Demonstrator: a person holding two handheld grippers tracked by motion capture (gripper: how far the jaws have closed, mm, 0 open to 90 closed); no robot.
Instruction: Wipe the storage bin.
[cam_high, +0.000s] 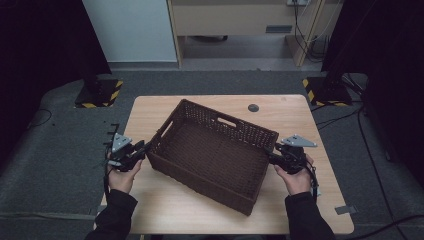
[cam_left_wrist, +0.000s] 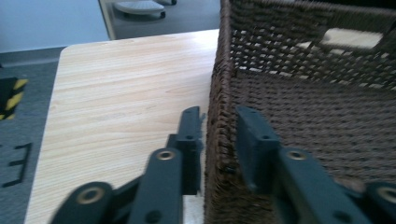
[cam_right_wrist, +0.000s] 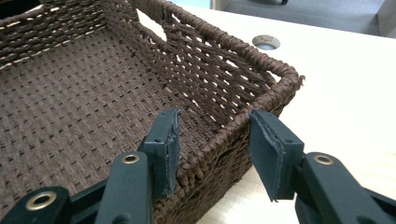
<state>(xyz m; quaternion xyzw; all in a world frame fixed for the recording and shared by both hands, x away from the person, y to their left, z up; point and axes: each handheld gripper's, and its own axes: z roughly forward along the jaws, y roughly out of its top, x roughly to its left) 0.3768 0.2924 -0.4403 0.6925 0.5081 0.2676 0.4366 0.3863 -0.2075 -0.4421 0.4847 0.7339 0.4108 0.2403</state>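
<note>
A dark brown woven basket (cam_high: 212, 152) sits on the light wooden table (cam_high: 150, 112), turned at an angle to the table edges. Its interior holds nothing. One long wall has a handle cut-out (cam_high: 226, 121).

Left gripper (cam_high: 142, 150): positioned at the basket's left short wall, near the corner. In the left gripper view, the basket wall (cam_left_wrist: 219, 140) stands between the two fingers. One finger (cam_left_wrist: 189, 140) is outside the wall over the table; the other is inside the basket. The jaws straddle the rim with only a narrow gap to the weave on each side. Whether they actually press the wall cannot be determined.

Right gripper (cam_high: 272, 157): positioned at the basket's right short wall, near the far right corner. In the right gripper view, the rim (cam_right_wrist: 224, 135) passes between the fingers. One finger (cam_right_wrist: 166, 144) is inside the basket, close against the inner face of the wall. The other is outside, clearly apart from the weave. The jaws are spread and do not clamp the wall.

A round grommet hole (cam_high: 253, 107) lies in the table behind the basket. A person's left hand (cam_high: 122, 175) and right hand (cam_high: 295, 180) each hold one gripper.
</note>
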